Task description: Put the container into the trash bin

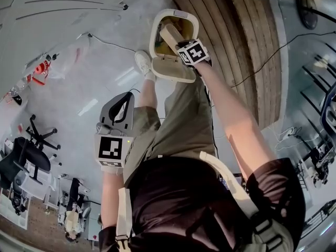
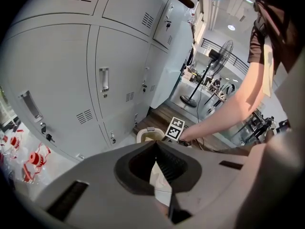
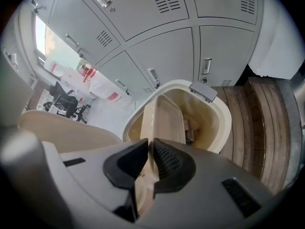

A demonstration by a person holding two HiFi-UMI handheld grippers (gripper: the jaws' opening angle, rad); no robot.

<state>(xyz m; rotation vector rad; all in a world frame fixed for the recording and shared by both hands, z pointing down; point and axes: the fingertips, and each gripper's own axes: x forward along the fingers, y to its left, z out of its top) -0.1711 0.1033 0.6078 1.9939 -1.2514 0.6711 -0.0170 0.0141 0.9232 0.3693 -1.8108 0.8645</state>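
Gripping pads of the right gripper (image 3: 148,140) sit nearly together, pinched on the rim of a beige plastic container (image 3: 167,114). That container hangs lengthwise from the jaws, its open side facing right in the right gripper view and its far end reaching down into the mouth of the trash bin (image 3: 224,120). Some brown scraps (image 3: 189,128) lie at the bottom of the bin. Its cream lid (image 3: 62,128) is flipped open on the near side, just left of the gripper. From the head view, the container (image 1: 170,34) shows inside the bin's rounded rim (image 1: 195,20), with the lid (image 1: 170,70) folded towards the person's shoe (image 1: 143,62).

Beyond the bin stand grey lockers (image 3: 157,46), and a wooden plank platform (image 3: 259,123) runs beside it.

At the person's side, the left gripper (image 2: 156,142) has its jaws closed tip to tip with nothing between them, held well apart from the bin above the grey floor (image 1: 89,77).
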